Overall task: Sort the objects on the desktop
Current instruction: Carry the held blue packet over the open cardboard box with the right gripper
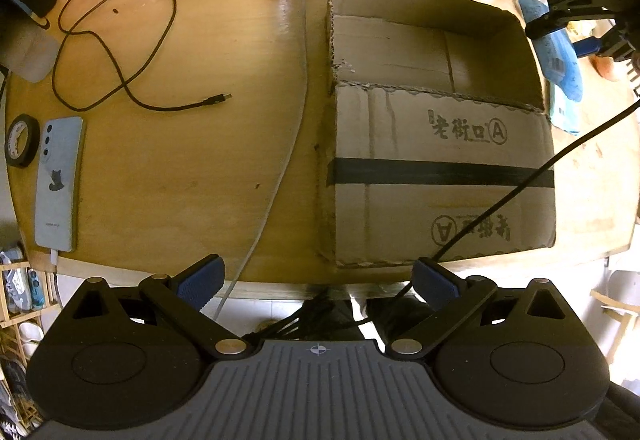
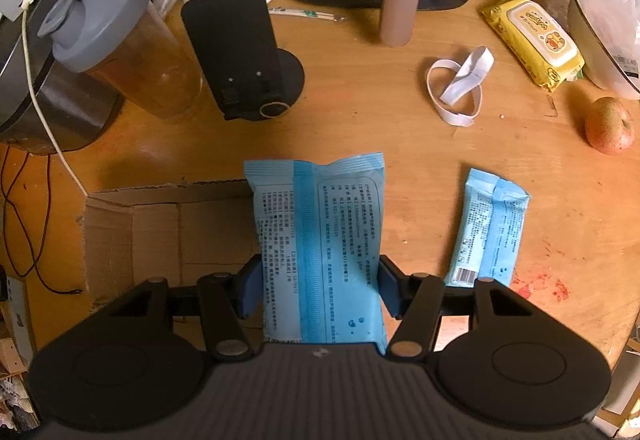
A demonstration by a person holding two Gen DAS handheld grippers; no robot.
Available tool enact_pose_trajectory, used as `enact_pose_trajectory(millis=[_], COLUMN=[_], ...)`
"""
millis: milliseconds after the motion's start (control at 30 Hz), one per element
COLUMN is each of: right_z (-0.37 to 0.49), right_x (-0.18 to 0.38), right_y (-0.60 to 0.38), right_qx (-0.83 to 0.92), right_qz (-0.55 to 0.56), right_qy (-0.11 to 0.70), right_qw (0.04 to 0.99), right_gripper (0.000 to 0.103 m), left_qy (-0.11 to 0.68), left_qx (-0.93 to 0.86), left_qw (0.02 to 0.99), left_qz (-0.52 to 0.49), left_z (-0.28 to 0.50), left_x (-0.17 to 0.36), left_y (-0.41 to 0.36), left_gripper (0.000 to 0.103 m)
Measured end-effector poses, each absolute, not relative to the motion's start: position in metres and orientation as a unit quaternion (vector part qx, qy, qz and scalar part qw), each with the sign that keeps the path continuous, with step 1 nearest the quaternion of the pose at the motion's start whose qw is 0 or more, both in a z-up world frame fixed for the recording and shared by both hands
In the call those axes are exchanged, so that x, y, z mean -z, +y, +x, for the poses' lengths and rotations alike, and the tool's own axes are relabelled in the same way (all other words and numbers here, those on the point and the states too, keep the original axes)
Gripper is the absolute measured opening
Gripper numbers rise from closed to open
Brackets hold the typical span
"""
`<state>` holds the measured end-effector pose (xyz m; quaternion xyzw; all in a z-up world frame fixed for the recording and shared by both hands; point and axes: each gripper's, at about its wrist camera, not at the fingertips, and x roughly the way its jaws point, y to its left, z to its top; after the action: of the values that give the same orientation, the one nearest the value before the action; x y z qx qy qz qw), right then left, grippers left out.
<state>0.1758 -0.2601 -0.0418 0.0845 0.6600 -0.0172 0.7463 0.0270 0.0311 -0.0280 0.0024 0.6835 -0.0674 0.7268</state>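
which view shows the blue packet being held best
The right wrist view: the blue packet fills the centre, clamped in the right hand-held gripper, its print visible. The left wrist view shows only part of it at the far right edge.

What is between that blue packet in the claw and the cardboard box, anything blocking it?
Nothing visible. The right gripper holds the blue packet at the far corner of the open cardboard box, whose inside looks bare. The left gripper hangs open, back at the table edge.

left gripper (image 1: 318,286) jaws spread wide, right gripper (image 2: 320,290) jaws clamped
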Motion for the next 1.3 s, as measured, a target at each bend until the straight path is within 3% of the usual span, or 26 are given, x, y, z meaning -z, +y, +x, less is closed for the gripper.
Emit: enact_pose_trajectory(millis=[1300], right_z=[0.187], right_x=[0.053], right_y=[-0.21], right_qx=[-0.004], right_qz=[0.095], right_qy=[0.666], right_qw=[0.74], right_gripper=[0.057], left_qy=[0.689], left_qx=[0.053], left_qw=[0.723], left_qz=[-0.012], left_z=[0.034], left_x=[0.035], left_y=[0.044], left_gripper=[0.103])
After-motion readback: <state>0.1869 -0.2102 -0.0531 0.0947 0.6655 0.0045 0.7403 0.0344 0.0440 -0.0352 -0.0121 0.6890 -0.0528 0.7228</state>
